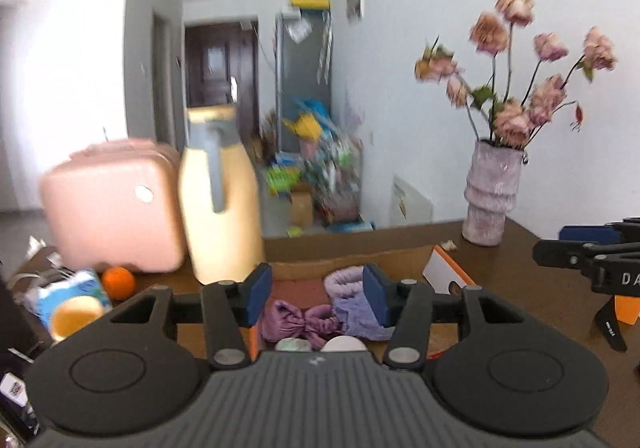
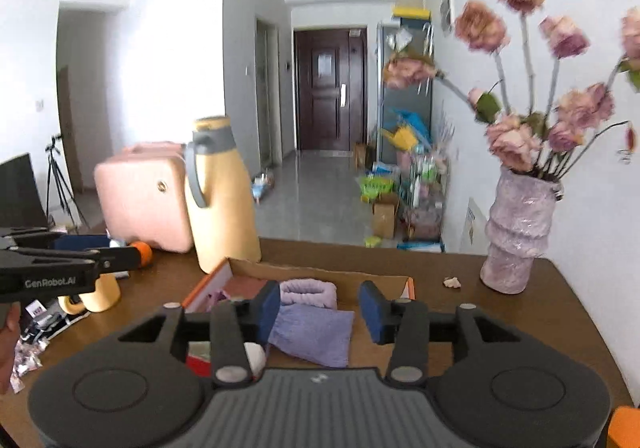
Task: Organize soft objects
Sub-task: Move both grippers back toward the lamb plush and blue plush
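Note:
An open cardboard box (image 1: pixel 360 262) (image 2: pixel 320 272) with orange edges lies on the brown table (image 2: pixel 480 328). In it are a folded lilac cloth (image 1: pixel 356 318) (image 2: pixel 316 336), a fluffy pale-purple band (image 1: pixel 344 280) (image 2: pixel 308 292), a purple bow-shaped piece (image 1: pixel 296 322) and two white round items (image 1: pixel 344 344), partly hidden by the gripper bodies. My left gripper (image 1: pixel 318 298) (image 2: pixel 80 248) hovers above the box, open, nothing between its blue pads. My right gripper (image 2: pixel 320 312) (image 1: pixel 576 244) hangs over the lilac cloth, also open and empty.
Behind the box stand a yellow jug (image 1: pixel 220 200) (image 2: pixel 220 200) and a pink case (image 1: pixel 112 208) (image 2: pixel 144 196). A vase of flowers (image 1: pixel 492 196) (image 2: pixel 520 232) stands at the back right. An orange (image 1: pixel 118 282), a yellow cup (image 1: pixel 76 316) and clutter lie left.

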`<state>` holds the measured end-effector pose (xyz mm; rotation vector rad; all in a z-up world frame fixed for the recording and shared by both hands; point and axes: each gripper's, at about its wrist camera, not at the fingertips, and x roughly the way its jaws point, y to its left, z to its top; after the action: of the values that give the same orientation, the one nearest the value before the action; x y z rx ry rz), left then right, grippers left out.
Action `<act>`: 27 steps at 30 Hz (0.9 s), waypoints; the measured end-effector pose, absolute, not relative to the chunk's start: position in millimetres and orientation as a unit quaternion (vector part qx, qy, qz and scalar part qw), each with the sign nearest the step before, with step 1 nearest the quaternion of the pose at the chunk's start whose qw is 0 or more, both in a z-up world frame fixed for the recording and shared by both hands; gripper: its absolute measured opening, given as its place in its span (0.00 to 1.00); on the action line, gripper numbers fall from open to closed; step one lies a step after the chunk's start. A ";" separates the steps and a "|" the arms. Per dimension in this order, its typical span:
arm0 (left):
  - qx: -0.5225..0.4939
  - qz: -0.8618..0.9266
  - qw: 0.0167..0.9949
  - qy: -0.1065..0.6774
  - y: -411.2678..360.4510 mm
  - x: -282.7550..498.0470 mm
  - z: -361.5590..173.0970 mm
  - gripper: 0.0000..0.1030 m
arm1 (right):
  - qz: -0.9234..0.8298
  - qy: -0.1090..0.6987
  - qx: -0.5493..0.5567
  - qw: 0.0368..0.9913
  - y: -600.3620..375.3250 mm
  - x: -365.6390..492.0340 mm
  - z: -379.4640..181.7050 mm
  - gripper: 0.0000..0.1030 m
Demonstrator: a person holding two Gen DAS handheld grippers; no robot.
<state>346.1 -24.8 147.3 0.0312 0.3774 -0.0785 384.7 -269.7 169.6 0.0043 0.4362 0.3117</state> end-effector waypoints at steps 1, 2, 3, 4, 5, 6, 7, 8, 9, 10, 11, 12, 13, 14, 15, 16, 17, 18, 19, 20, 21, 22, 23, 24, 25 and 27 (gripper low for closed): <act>0.014 -0.042 0.984 0.171 -23.3 323.4 141.1 0.59 | 0.152 0.202 0.005 0.968 -270.9 367.7 167.8 0.49; 0.011 -0.048 0.985 0.163 -21.3 308.4 134.5 0.63 | 0.150 0.190 0.008 0.970 -271.4 352.3 162.5 0.51; 0.004 -0.052 0.986 0.157 -19.0 291.2 126.3 0.64 | 0.149 0.177 0.008 0.973 -270.8 336.7 155.6 0.54; 0.000 -0.052 0.986 0.157 -17.9 274.7 116.4 0.64 | 0.153 0.164 0.005 0.975 -271.4 315.7 145.9 0.56; 0.004 -0.053 0.986 0.161 -18.0 260.0 106.9 0.64 | 0.155 0.154 0.003 0.976 -273.7 298.2 136.9 0.57; 0.007 -0.052 0.986 0.161 -19.0 248.8 99.7 0.64 | 0.156 0.149 -0.002 0.977 -273.6 280.3 124.2 0.57; 0.011 -0.052 0.985 0.161 -19.4 236.1 91.3 0.65 | 0.156 0.149 -0.007 0.976 -273.7 265.2 113.0 0.57; 0.016 -0.052 0.985 0.162 -20.4 225.4 83.6 0.65 | 0.156 0.150 -0.007 0.976 -274.0 253.0 102.5 0.57; 0.016 -0.050 0.985 0.164 -21.4 214.2 75.4 0.66 | 0.156 0.156 -0.010 0.975 -272.7 242.8 92.8 0.57; 0.016 -0.052 0.984 0.167 -22.8 204.3 67.8 0.66 | 0.158 0.162 -0.017 0.974 -270.4 232.1 83.0 0.57; 0.014 -0.054 0.984 0.171 -22.8 196.2 60.6 0.67 | 0.157 0.168 -0.023 0.973 -268.6 222.5 72.6 0.57; 0.008 -0.056 0.983 0.175 -21.8 188.9 53.8 0.68 | 0.157 0.172 -0.026 0.972 -268.2 214.3 64.0 0.57; -0.005 -0.062 0.981 0.184 -22.0 181.6 44.9 0.69 | 0.155 0.178 -0.020 0.971 -268.3 205.2 54.0 0.58; -0.017 -0.068 0.978 0.195 -20.8 176.6 36.7 0.69 | 0.152 0.183 -0.011 0.971 -269.2 196.1 45.5 0.58; -0.024 -0.071 0.976 0.206 -20.4 173.3 28.7 0.69 | 0.149 0.185 0.000 0.971 -270.2 189.5 37.5 0.58; -0.025 -0.077 0.972 0.220 -22.8 172.7 20.9 0.69 | 0.144 0.189 0.016 0.971 -271.0 183.6 28.9 0.58; -0.017 -0.083 0.970 0.230 -23.9 172.4 14.6 0.69 | 0.137 0.195 0.027 0.971 -270.9 178.2 19.7 0.58; -0.007 -0.084 0.968 0.236 -26.6 176.1 11.5 0.69 | 0.134 0.203 0.029 0.970 -269.4 175.6 11.9 0.58; 0.001 -0.077 0.968 0.239 -29.0 179.4 8.7 0.69 | 0.135 0.210 0.027 0.968 -268.0 173.5 5.6 0.58; 0.001 -0.072 0.968 0.240 -29.0 180.9 6.2 0.69 | 0.136 0.216 0.023 0.966 -266.4 171.7 0.4 0.58; -0.004 -0.071 0.968 0.241 -29.1 185.1 5.6 0.69 | 0.136 0.221 0.021 0.965 -265.7 172.0 -3.2 0.58; -0.009 -0.074 0.967 0.243 -29.2 189.0 5.0 0.69 | 0.134 0.223 0.023 0.965 -266.1 172.1 -5.7 0.58; -0.010 -0.077 0.966 0.245 -29.6 192.5 4.4 0.69 | 0.132 0.223 0.028 0.965 -266.8 172.6 -6.9 0.58; -0.009 -0.078 0.966 0.247 -31.9 197.9 3.9 0.69 | 0.131 0.222 0.034 0.966 -268.7 174.7 -7.7 0.58; -0.006 -0.077 0.966 0.247 -34.9 202.9 3.0 0.69 | 0.128 0.223 0.042 0.966 -271.1 176.0 -9.1 0.58; -0.001 -0.077 0.965 0.250 -40.5 213.9 2.1 0.69 | 0.126 0.223 0.053 0.965 -275.7 179.9 -11.8 0.58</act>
<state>213.9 -40.5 2.1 -0.0022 0.5050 -0.1562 179.9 -275.7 -11.8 0.1080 0.4511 0.2551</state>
